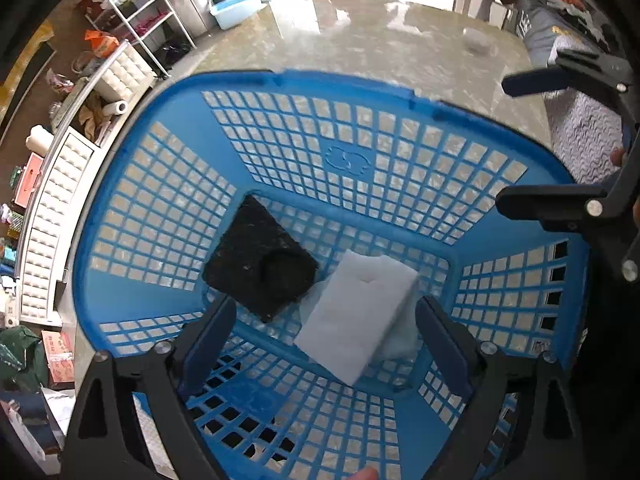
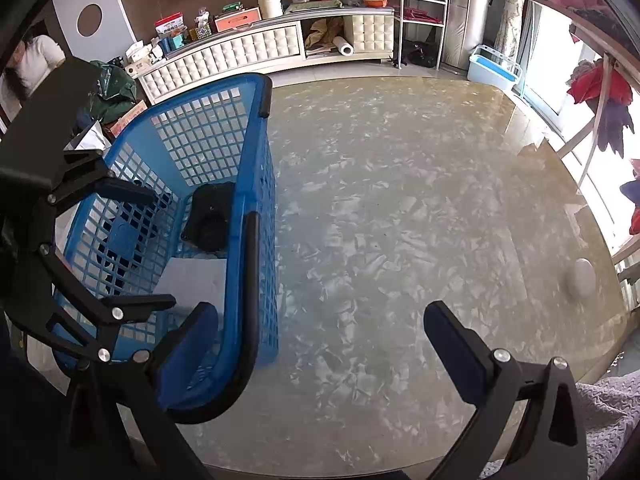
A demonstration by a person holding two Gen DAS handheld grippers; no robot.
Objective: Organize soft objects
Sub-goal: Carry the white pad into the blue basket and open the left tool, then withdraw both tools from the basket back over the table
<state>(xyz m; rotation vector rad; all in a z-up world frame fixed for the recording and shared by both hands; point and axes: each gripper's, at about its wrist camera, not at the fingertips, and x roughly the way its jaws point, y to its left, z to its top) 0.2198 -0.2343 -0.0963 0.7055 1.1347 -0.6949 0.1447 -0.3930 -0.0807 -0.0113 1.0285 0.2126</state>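
basket (image 1: 400, 92) sits on the marble table (image 1: 400, 48), blue plastic with lattice walls and floor. left gripper (image 1: 326, 332) hangs over the basket mouth, looking down into it, jaws spread wide, nothing between the pads. white foam block (image 1: 356, 316) lies on the basket floor, tilted diagonally in the left wrist view, between the two pads in the picture but not touched by either. black foam square (image 1: 260, 260) lies flat beside it on the floor, toward the left wall, with a round dent near one corner; its corner sits just beside the white block, contact unclear. thin pale sheet (image 1: 400, 344) pokes out under the white block on its right side.

right gripper (image 2: 320, 340) is outside the basket, on the basket's right side, pointing across bare table (image 2: 400, 200). jaws wide apart, holding nothing. its left pad sits near the basket's black handle (image 2: 250, 300), cannot tell if they touch. in the right wrist view the basket (image 2: 256, 184) shows side on, black square (image 2: 210, 216) and white block (image 2: 192, 280) visible through the open top, left gripper (image 2: 124, 248) reaching in from above.

small pale round thing (image 2: 584, 278) sits on the table well apart from the basket, too blurry to identify. grey textured cloth (image 2: 608, 420) lies at the near right table edge. white tufted cabinet (image 2: 260, 50) runs along the far wall with clutter on top.
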